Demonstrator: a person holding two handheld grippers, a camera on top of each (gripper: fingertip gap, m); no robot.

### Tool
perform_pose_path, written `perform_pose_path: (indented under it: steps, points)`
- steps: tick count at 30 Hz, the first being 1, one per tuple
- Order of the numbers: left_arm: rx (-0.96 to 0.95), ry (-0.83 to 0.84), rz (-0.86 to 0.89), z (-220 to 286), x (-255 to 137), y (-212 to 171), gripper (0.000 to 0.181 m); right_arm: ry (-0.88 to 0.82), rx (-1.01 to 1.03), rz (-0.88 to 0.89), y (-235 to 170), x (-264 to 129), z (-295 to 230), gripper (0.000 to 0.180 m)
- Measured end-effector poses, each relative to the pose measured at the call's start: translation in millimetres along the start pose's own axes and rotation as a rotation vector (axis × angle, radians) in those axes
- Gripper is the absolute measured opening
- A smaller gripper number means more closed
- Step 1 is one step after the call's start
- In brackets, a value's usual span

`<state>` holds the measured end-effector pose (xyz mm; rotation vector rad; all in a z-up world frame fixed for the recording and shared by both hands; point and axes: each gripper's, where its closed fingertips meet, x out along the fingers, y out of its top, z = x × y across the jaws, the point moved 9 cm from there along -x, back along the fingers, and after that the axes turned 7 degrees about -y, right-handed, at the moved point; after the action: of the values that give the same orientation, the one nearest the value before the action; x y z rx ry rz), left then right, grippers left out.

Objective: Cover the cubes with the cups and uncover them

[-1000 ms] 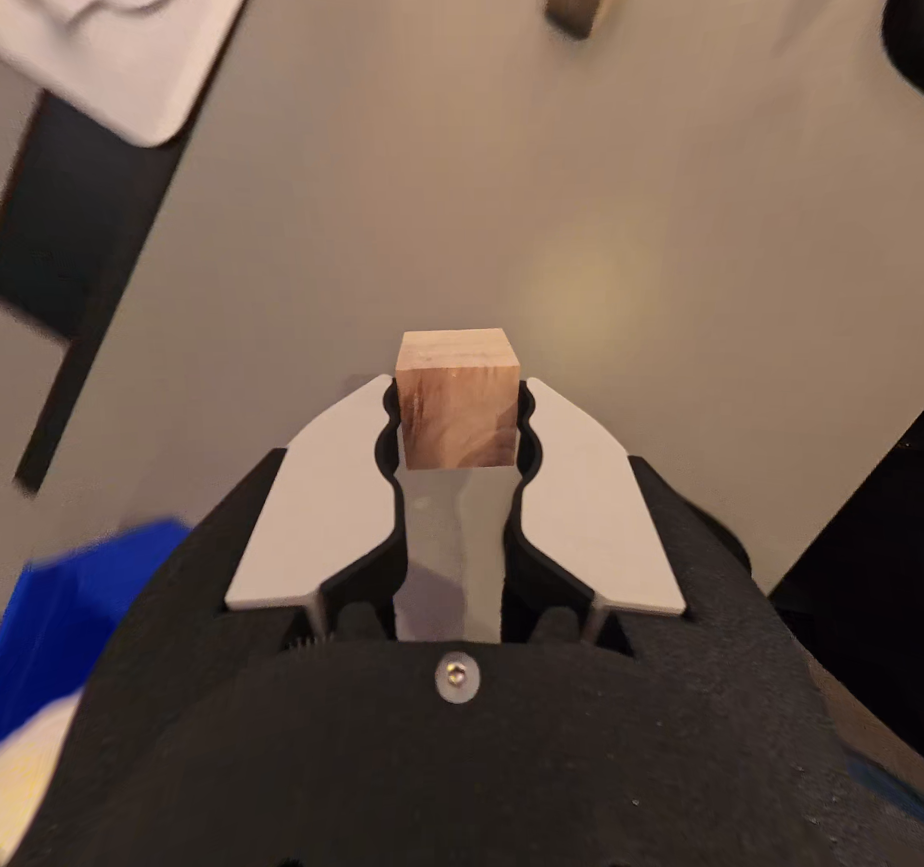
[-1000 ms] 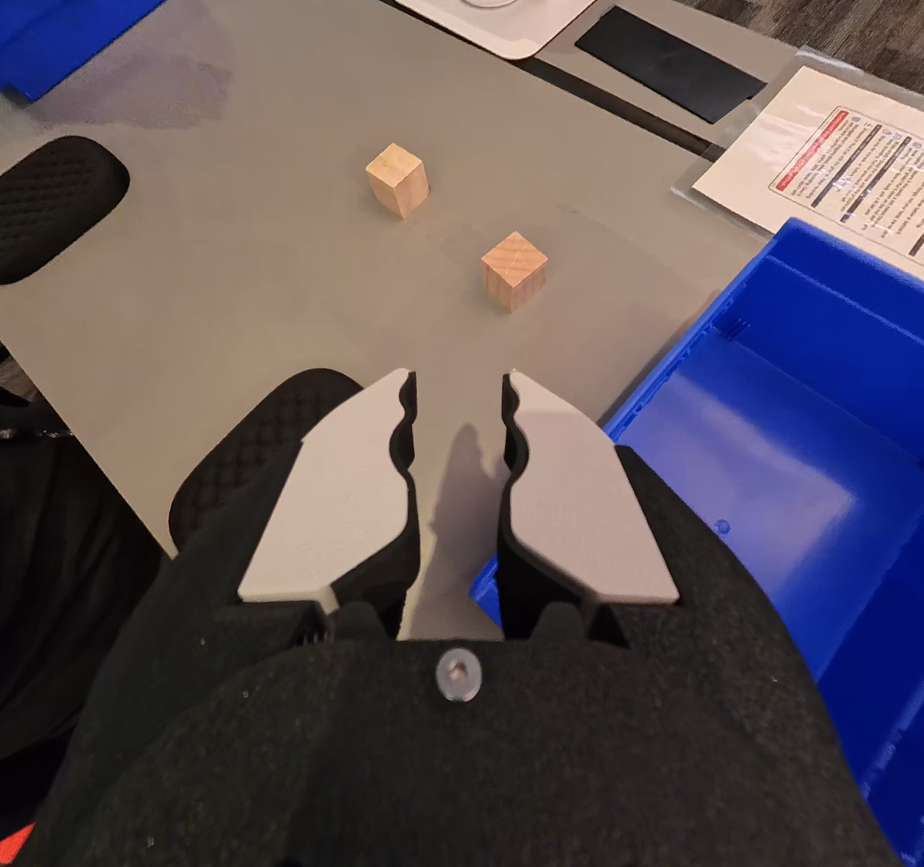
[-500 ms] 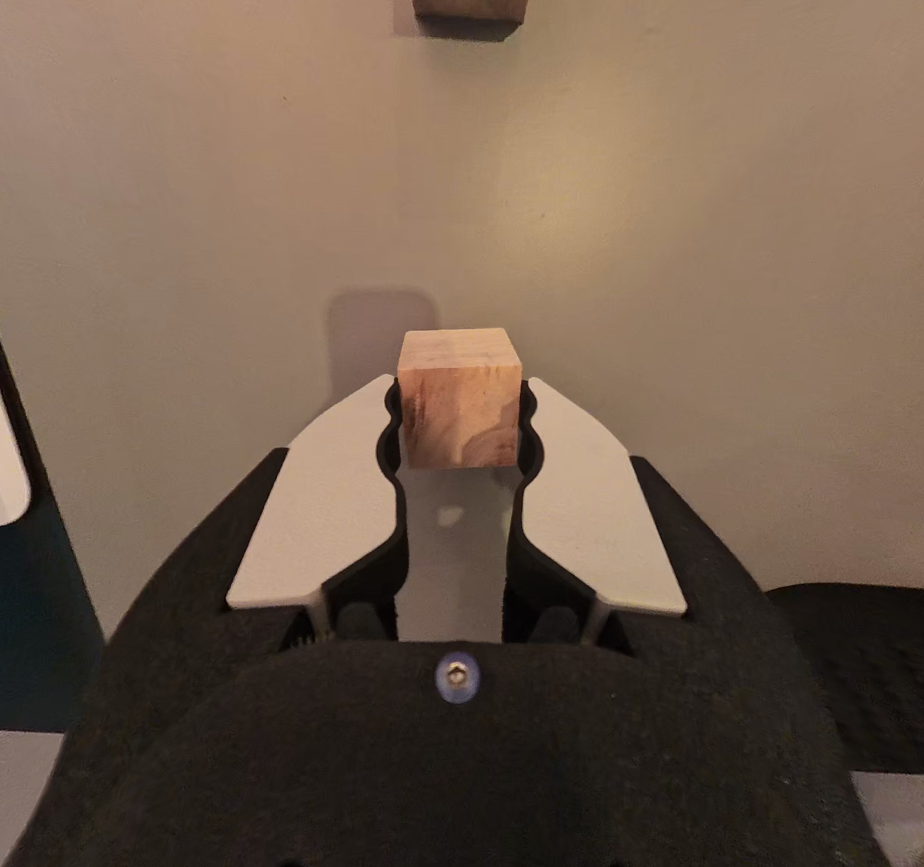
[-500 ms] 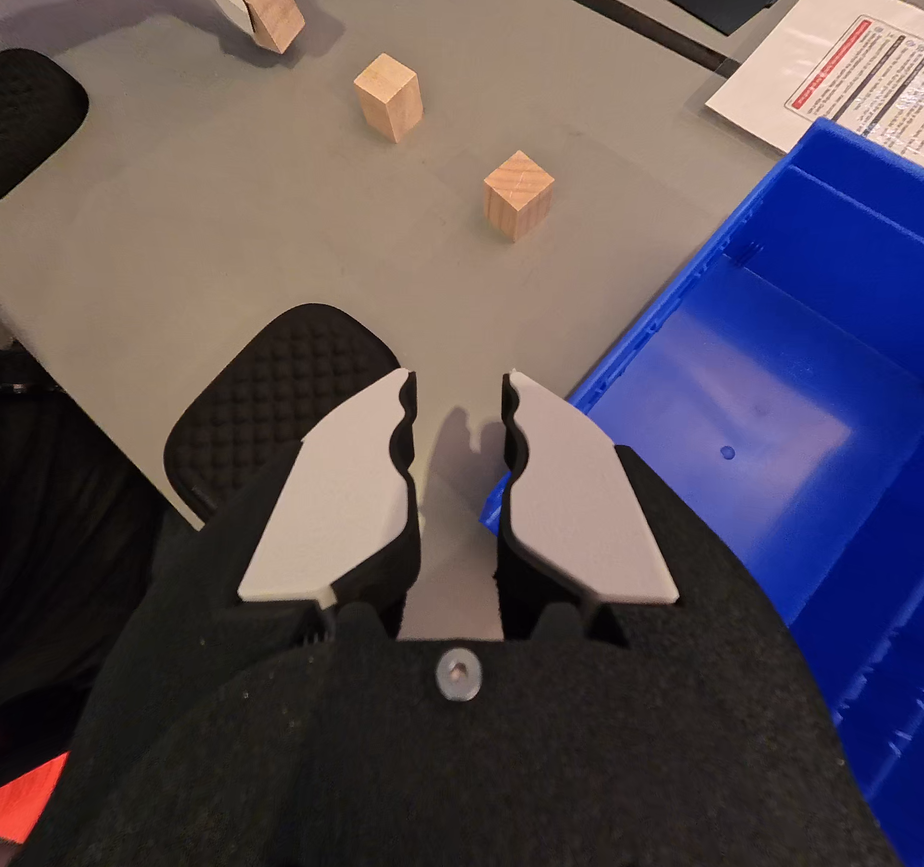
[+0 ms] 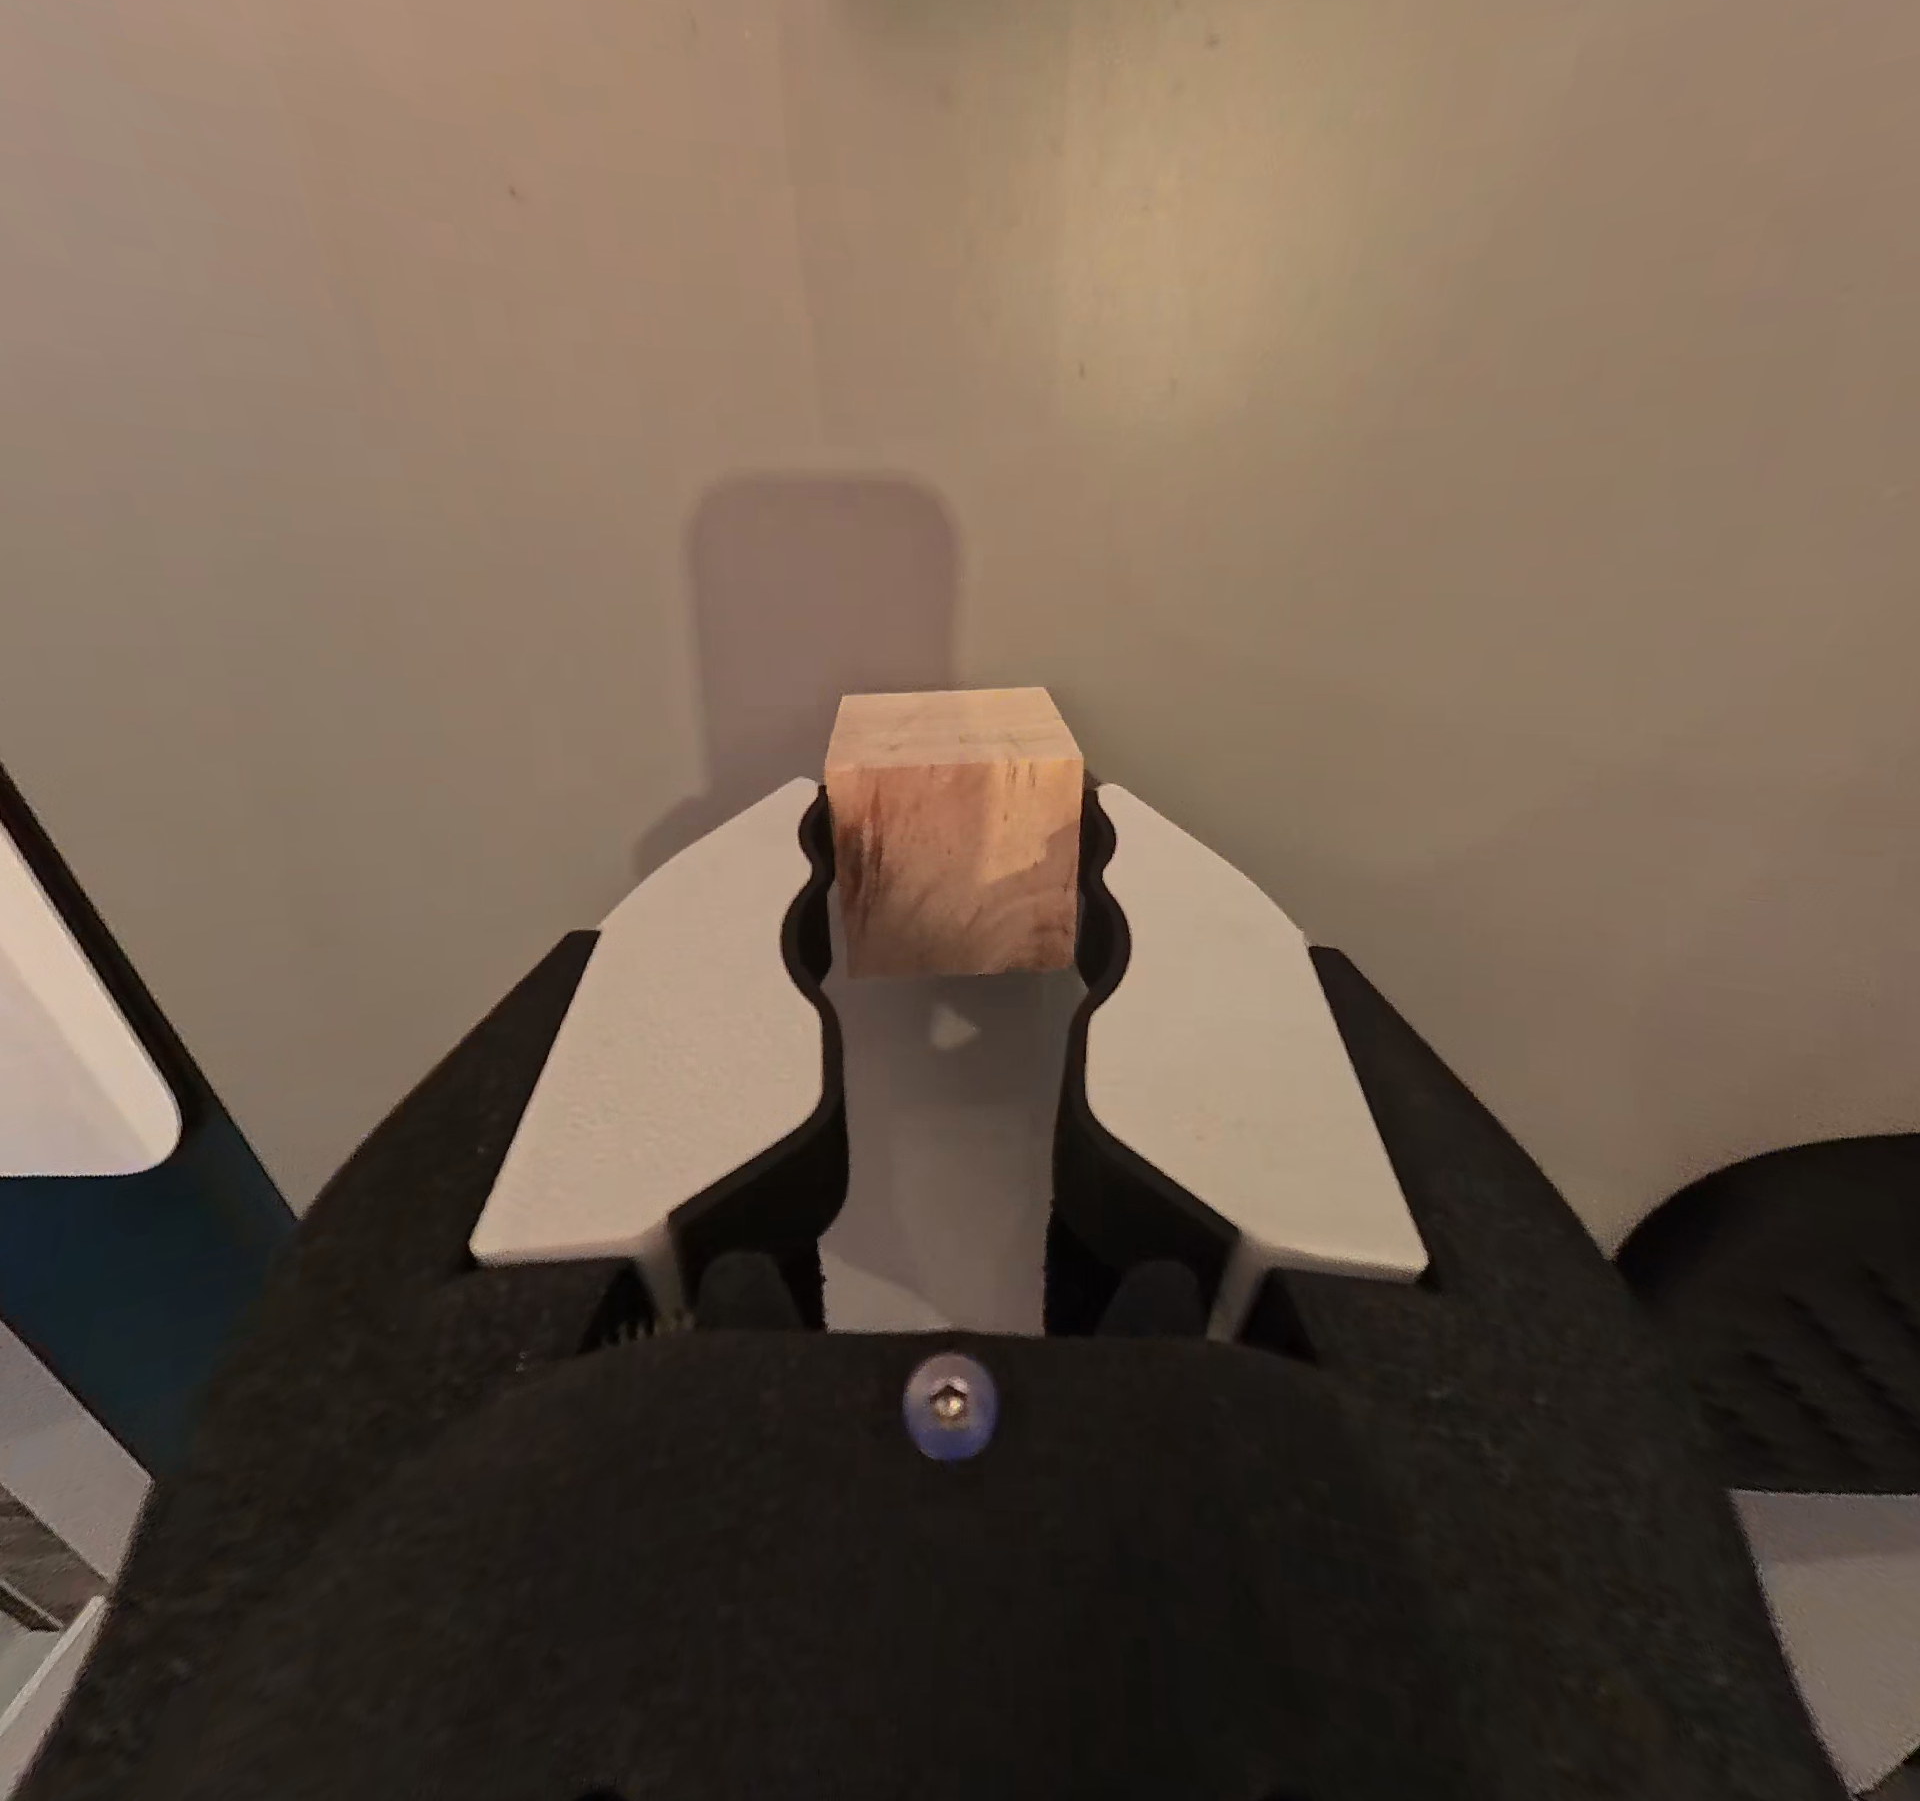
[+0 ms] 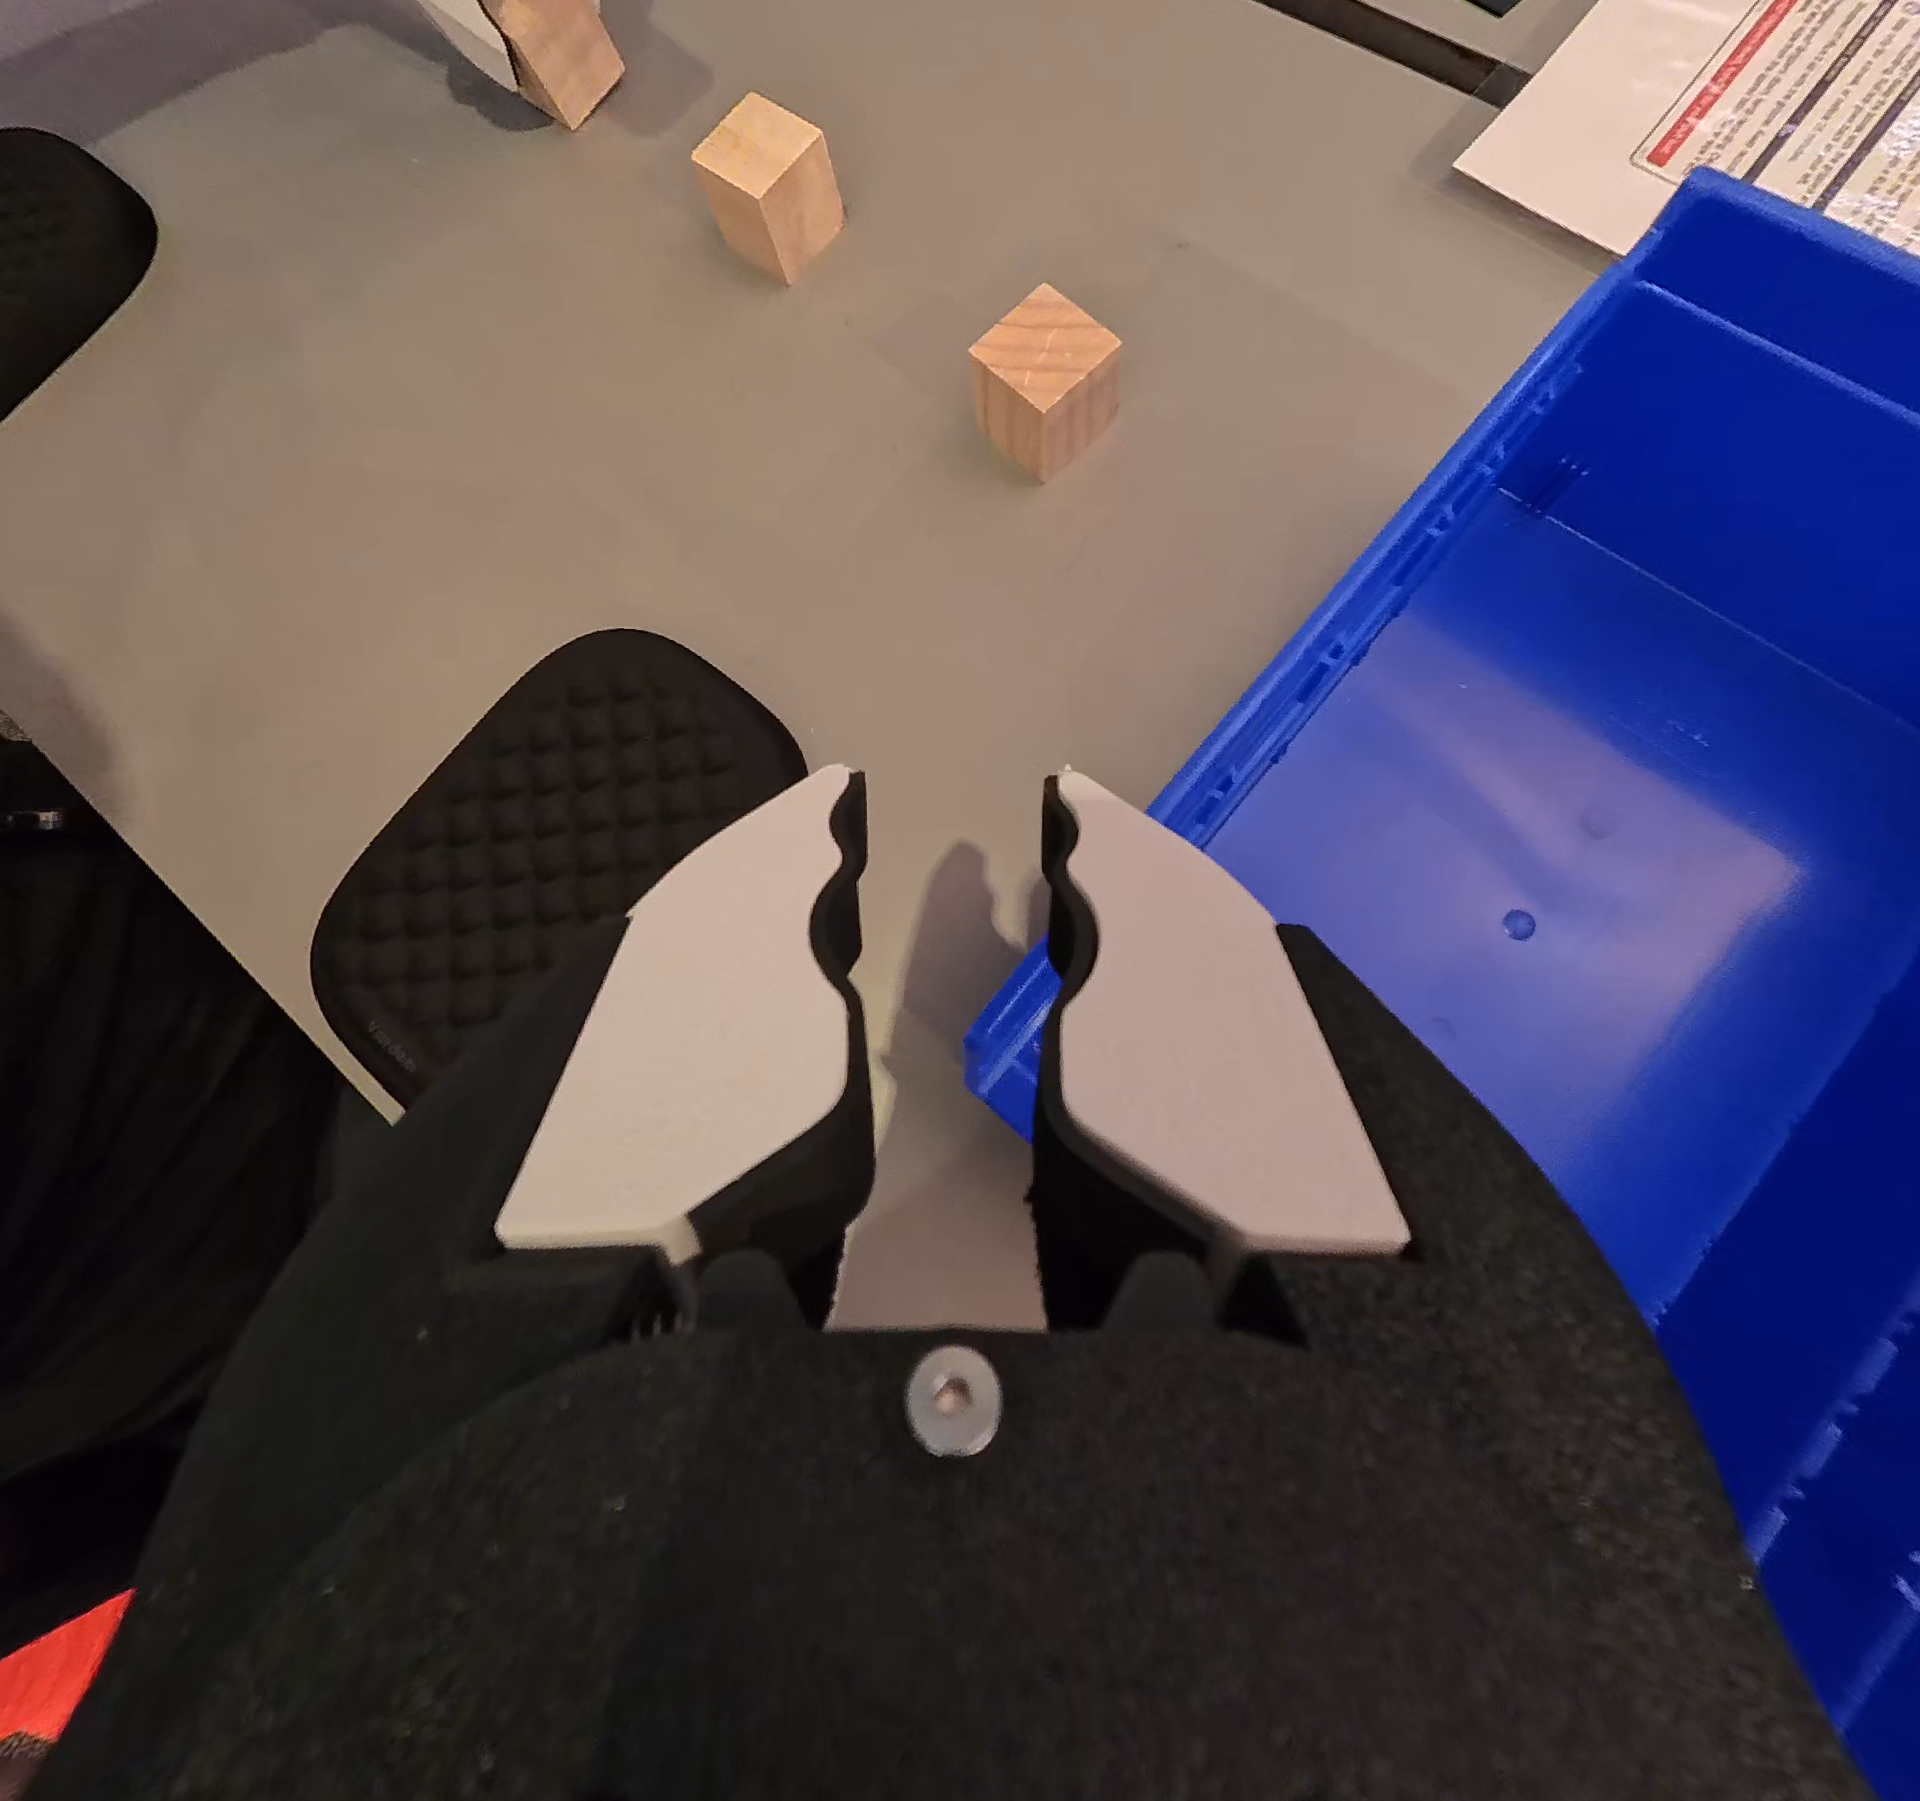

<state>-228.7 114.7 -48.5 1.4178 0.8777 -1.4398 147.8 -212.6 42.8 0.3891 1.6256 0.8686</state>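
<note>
The left gripper (image 5: 956,878) fingers are clamping 1 small wooden cube (image 5: 956,868) just above the grey worktop (image 5: 1351,401); the right gripper (image 6: 954,790) fingers are standing apart, empty. No cups are showing, so covering is not yet begun.

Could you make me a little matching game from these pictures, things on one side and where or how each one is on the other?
Things:
1. left gripper
2. right gripper
3. blue bin
4. black dimpled pad

States or places:
A. holds nothing, fingers apart
B. lies at the table's near edge, left of the right gripper's fingers
C. clamps a wooden cube
D. sits at the right side of the table, nothing visible in it

Pairs: 1-C, 2-A, 3-D, 4-B
</note>
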Motion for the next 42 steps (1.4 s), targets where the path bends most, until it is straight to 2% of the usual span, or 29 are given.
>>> perform_pose_path:
  steps: [4, 7, 9, 12, 14, 16, 18, 20, 24, 27, 29, 31, 34, 38, 42]
  points:
    - [0.010, 0.009, 0.006, 0, 0, -1, 0.045, 0.000, 0.009, -0.003, -3, 0, 1, 0.032]
    - [-0.003, 0.052, 0.036, 1, -7, -4, 0.060, 0.002, 0.010, -0.001, -5, 0, 1, 0.032]
    - [-0.022, 0.099, 0.111, 6, -25, -8, 0.063, 0.001, 0.006, 0.003, -4, -1, 1, 0.032]
    - [-0.061, 0.227, 0.308, 29, -82, -24, 0.058, 0.000, -0.007, 0.022, 1, -4, 1, 0.032]
    - [-0.104, 0.346, 0.469, 57, -129, -48, 0.056, 0.001, -0.019, 0.042, 6, -7, 1, 0.032]
    - [-0.191, 0.476, 0.601, 90, -172, -85, 0.065, 0.000, -0.036, 0.060, 11, -9, 1, 0.032]
    - [-0.328, 0.579, 0.642, 123, -199, -130, 0.066, 0.006, -0.049, 0.078, 16, -10, 1, 0.032]
    - [-0.484, 0.655, 0.614, 152, -208, -178, 0.069, 0.014, -0.057, 0.090, 22, -8, 2, 0.032]
    - [-0.830, 0.741, 0.400, 198, -184, -271, 0.071, 0.035, -0.065, 0.109, 36, 0, 1, 0.032]
    - [-1.115, 0.618, 0.333, 216, -148, -317, 0.081, 0.061, -0.082, 0.110, 50, 11, -5, 0.032]
    - [-1.229, 0.603, 0.307, 219, -129, -339, 0.085, 0.079, -0.096, 0.104, 58, 18, -11, 0.032]
    - [-1.328, 0.566, 0.295, 218, -111, -353, 0.078, 0.090, -0.115, 0.098, 65, 23, -19, 0.032]
    - [-1.463, 0.468, 0.263, 211, -85, -367, 0.080, 0.098, -0.146, 0.088, 70, 25, -30, 0.032]
    - [-1.580, 0.250, 0.354, 198, -63, -368, 0.081, 0.086, -0.162, 0.075, 71, 21, -37, 0.032]
    - [-1.594, 0.231, 0.247, 188, -52, -370, 0.078, 0.077, -0.139, 0.086, 64, 13, -33, 0.032]
